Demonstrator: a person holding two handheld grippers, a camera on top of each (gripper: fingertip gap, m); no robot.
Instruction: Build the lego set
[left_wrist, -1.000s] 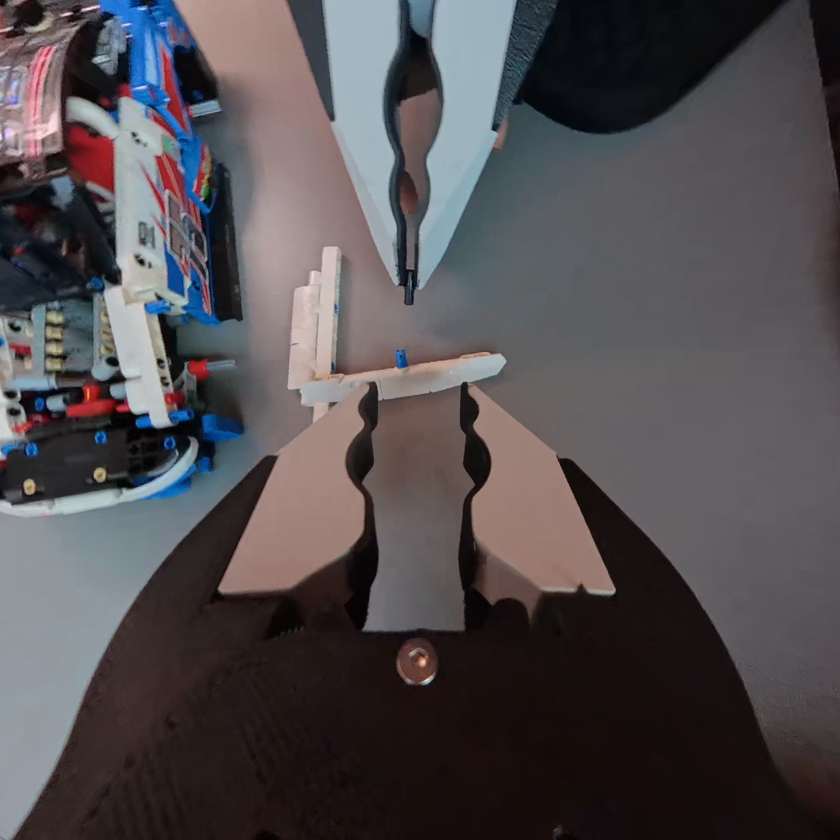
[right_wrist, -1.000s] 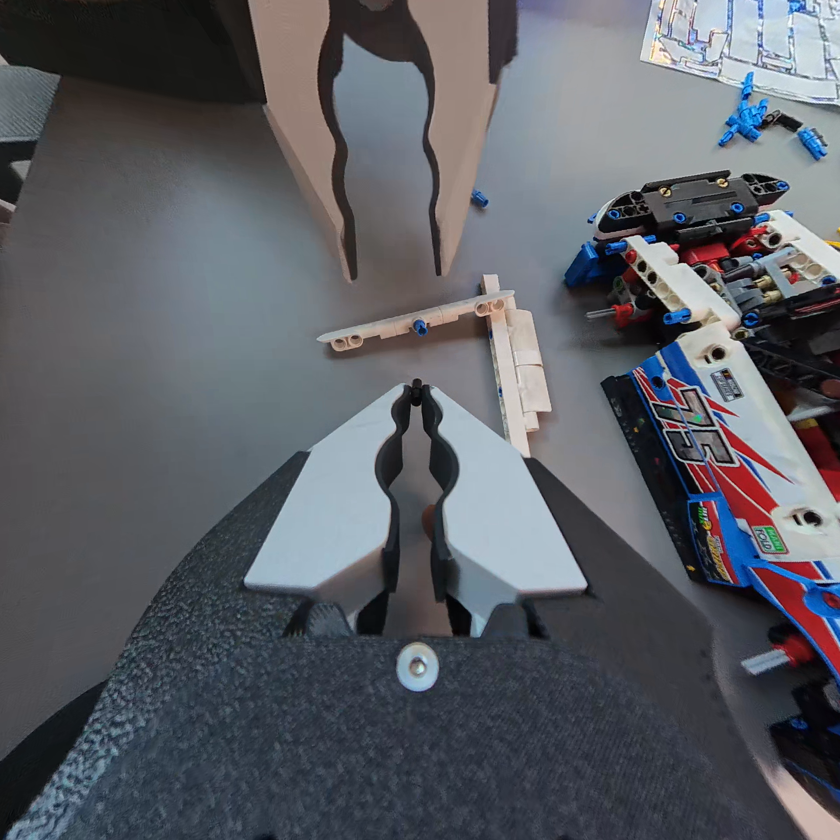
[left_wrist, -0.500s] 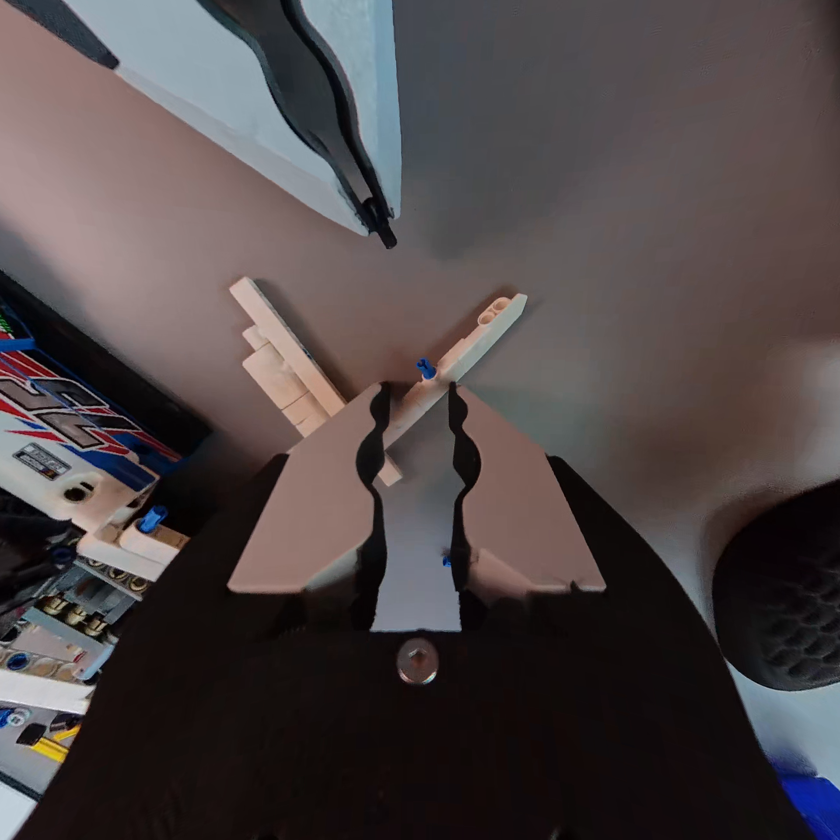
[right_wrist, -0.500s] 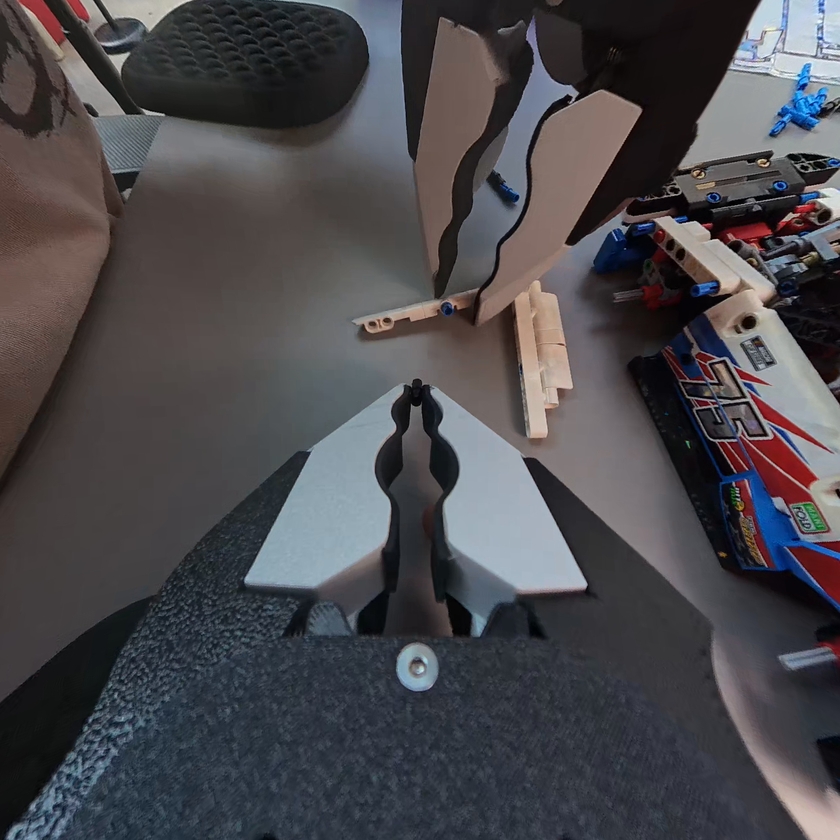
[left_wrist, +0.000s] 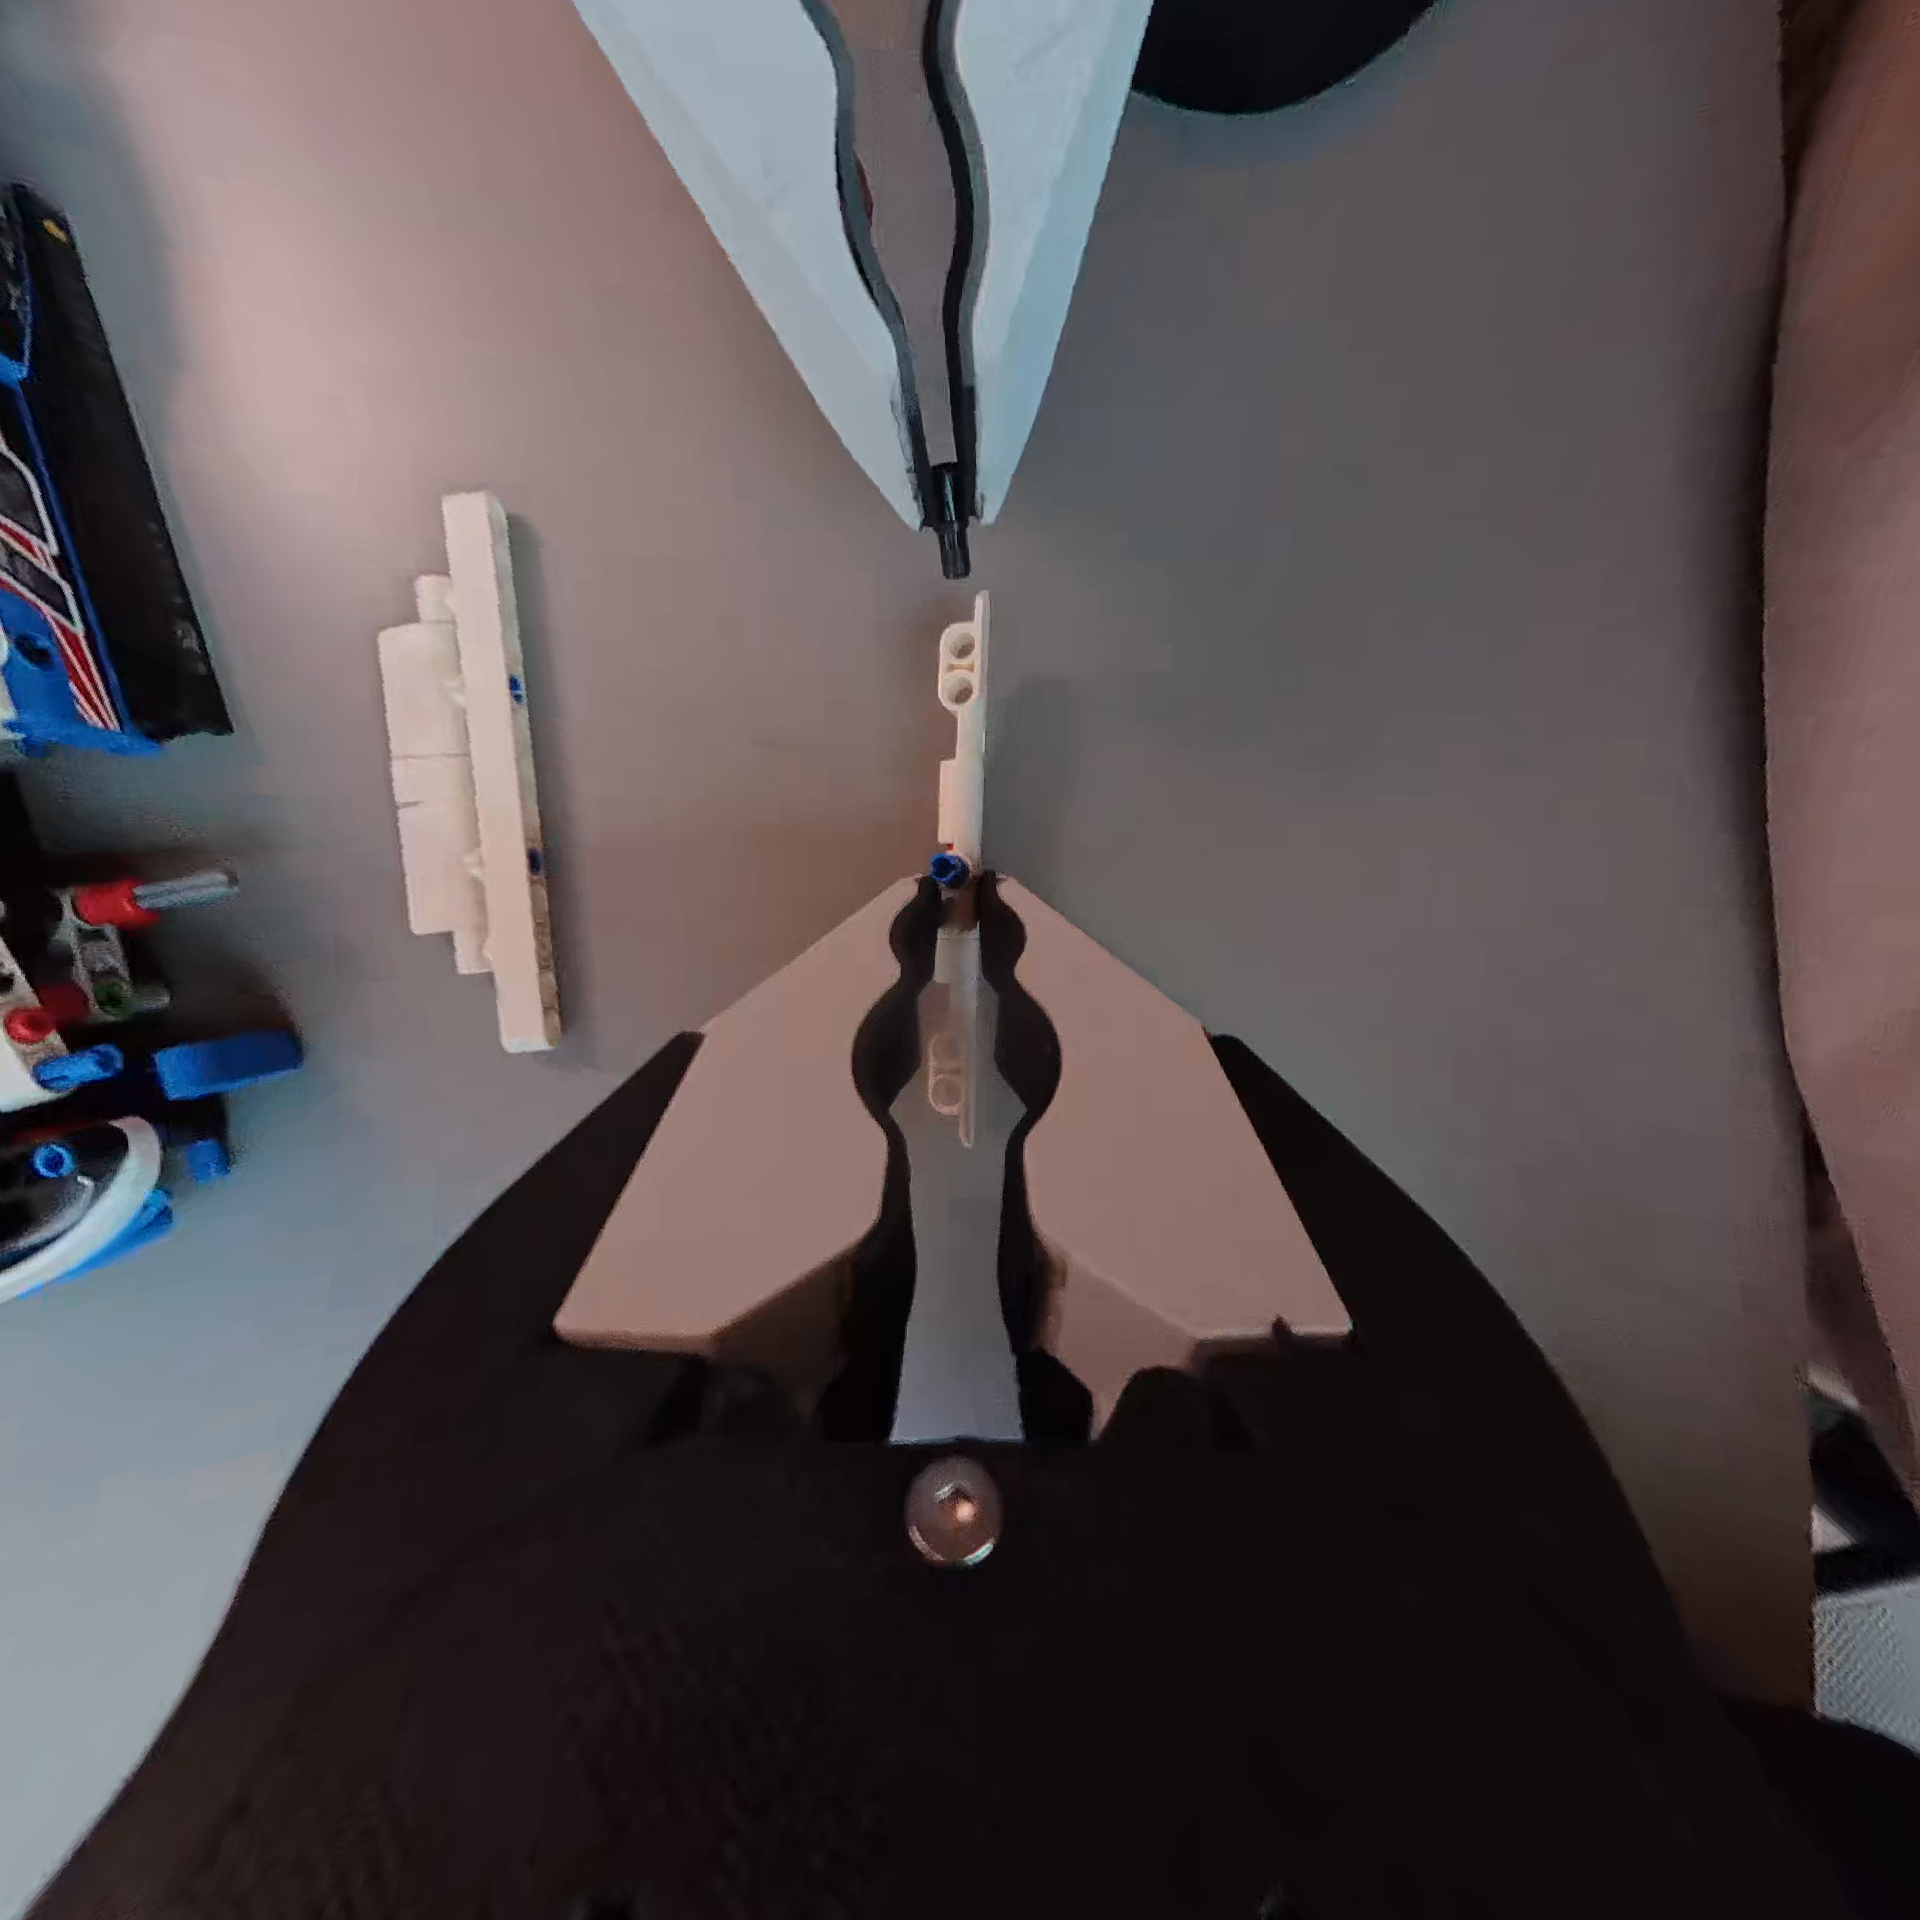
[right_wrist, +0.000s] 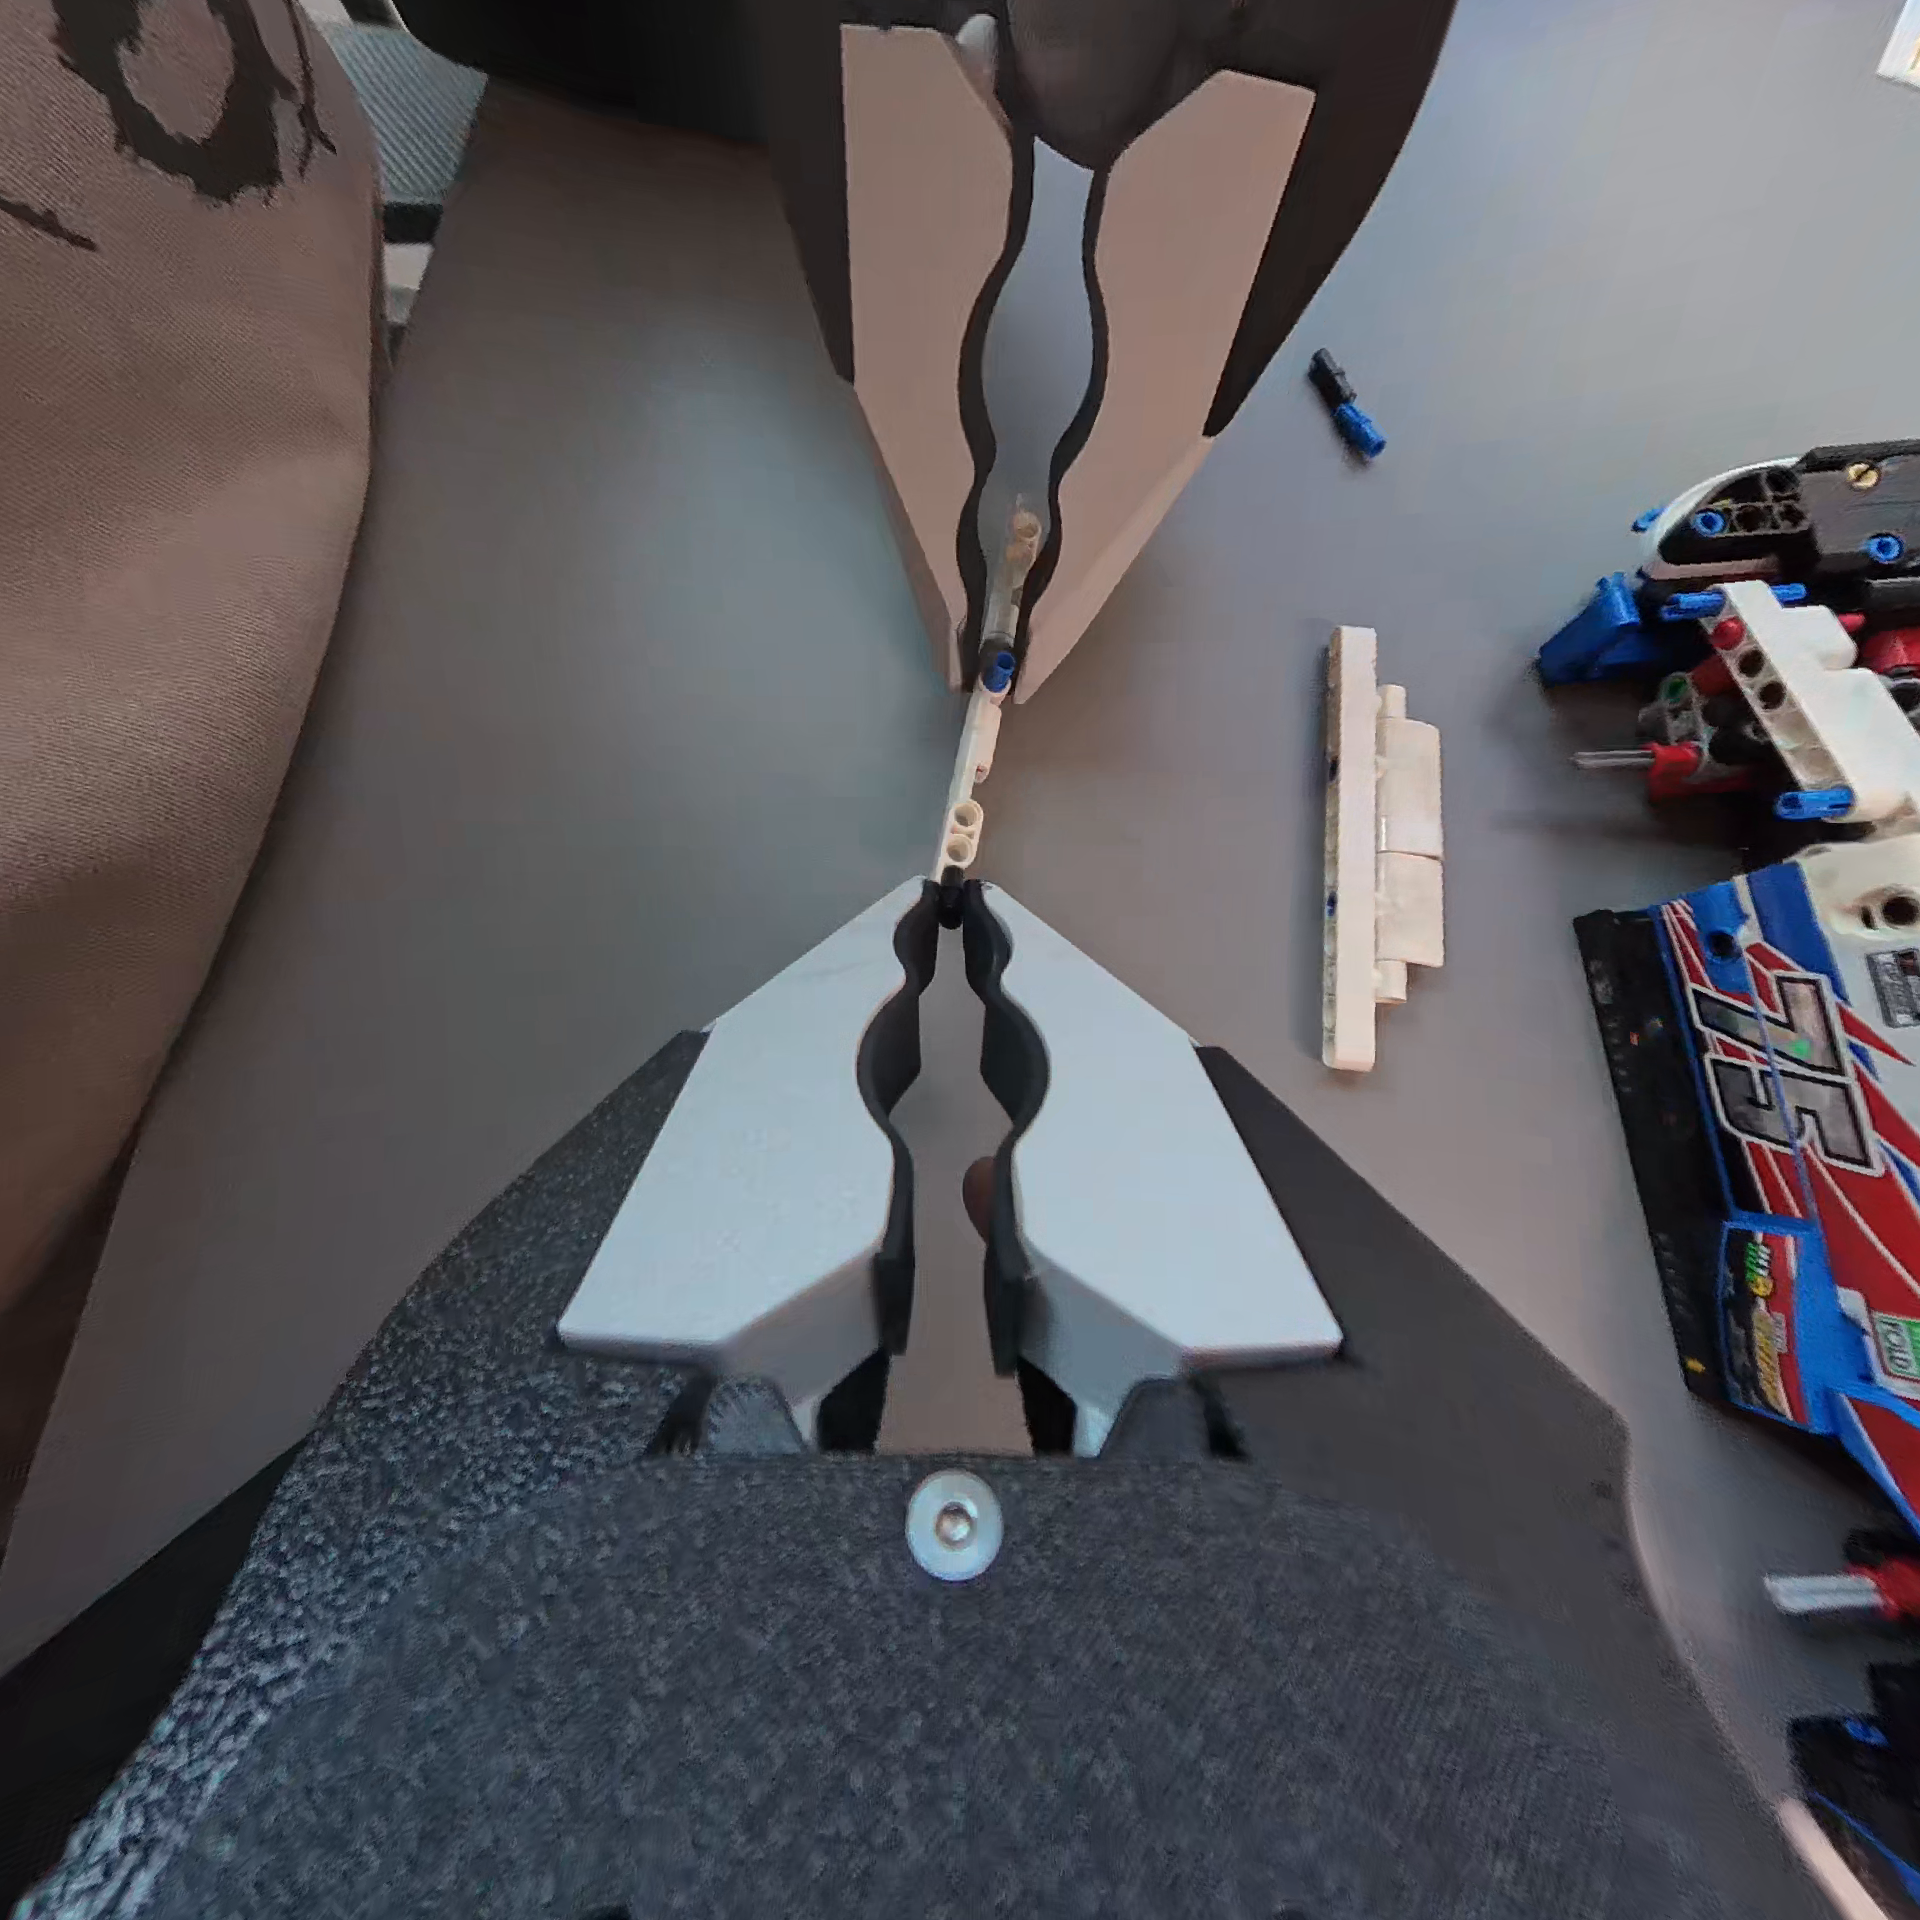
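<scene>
The left gripper (left_wrist: 954, 883) has now clamped the white beam (left_wrist: 964, 717), which was loose earlier.

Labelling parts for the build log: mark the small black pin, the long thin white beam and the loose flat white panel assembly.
small black pin (left_wrist: 953, 549), left wrist view, its protruding tip.
long thin white beam (left_wrist: 966, 717), left wrist view, mid-length.
loose flat white panel assembly (right_wrist: 1353, 842), right wrist view, long strip.

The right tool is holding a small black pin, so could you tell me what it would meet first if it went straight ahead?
Probably the near end of the white beam, held by the left tool; the black pin looks almost touching it.
</scene>
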